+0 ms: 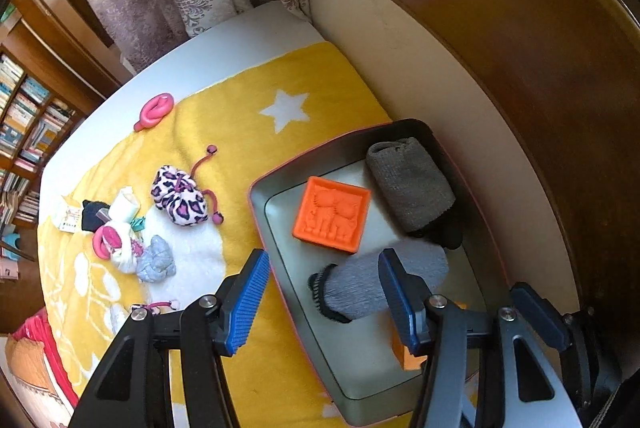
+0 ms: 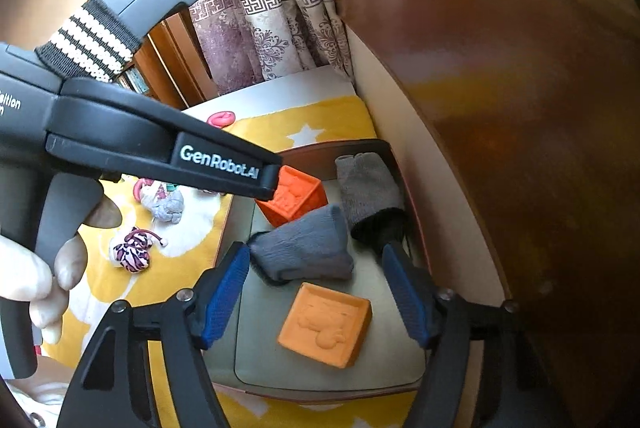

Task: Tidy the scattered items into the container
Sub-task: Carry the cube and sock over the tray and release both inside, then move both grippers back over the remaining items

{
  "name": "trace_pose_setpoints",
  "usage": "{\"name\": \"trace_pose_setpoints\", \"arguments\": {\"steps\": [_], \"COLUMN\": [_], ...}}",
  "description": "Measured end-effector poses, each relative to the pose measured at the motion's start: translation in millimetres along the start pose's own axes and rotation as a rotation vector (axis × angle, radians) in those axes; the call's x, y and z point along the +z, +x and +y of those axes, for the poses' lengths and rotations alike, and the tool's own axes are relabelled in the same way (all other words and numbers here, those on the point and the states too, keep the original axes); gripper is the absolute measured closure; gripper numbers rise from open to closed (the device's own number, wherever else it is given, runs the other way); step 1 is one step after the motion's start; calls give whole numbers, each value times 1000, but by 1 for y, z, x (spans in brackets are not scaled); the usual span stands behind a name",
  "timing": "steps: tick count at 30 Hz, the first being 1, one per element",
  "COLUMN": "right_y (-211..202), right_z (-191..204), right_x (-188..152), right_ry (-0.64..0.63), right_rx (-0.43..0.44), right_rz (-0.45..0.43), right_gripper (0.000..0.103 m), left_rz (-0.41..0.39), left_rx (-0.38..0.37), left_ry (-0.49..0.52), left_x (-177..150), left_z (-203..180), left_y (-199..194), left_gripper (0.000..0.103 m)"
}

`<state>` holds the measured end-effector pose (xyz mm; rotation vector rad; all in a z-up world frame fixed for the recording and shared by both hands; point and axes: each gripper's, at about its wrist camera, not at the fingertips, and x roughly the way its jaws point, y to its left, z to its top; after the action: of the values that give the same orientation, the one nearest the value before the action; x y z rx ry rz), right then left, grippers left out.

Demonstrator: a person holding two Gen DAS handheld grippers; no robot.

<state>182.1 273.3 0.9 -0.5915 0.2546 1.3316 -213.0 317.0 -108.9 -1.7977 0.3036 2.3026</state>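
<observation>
My right tool (image 2: 316, 292) stands wide and empty over the grey tray (image 2: 240, 356) on the yellow blanket (image 1: 240, 116), grey rolled sock (image 2: 308, 248) lying loose beyond its pads between two orange blocks (image 2: 326, 324), my left tool (image 1: 324, 304) gaping empty above the tray's left rim, leopard pouch (image 1: 180, 200) still out far left.
</observation>
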Motion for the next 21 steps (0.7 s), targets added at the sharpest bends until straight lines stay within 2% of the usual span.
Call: {"name": "trace_pose_setpoints", "arguments": {"steps": [13,21], "right_y": [-5,-7], "right_z": [-4,-6], "right_x": [-1,-2], "right_ry": [20,18], "right_rx": [-4,25], "right_rz": [-12,-16], "right_gripper": [30,30], "left_rz": [13,34], "left_rx": [26,45], "left_ry": [-54,-110], "left_x": [-7,-8], "left_z": [14,22], "left_y": [0,4], "left_gripper": [45,45]}}
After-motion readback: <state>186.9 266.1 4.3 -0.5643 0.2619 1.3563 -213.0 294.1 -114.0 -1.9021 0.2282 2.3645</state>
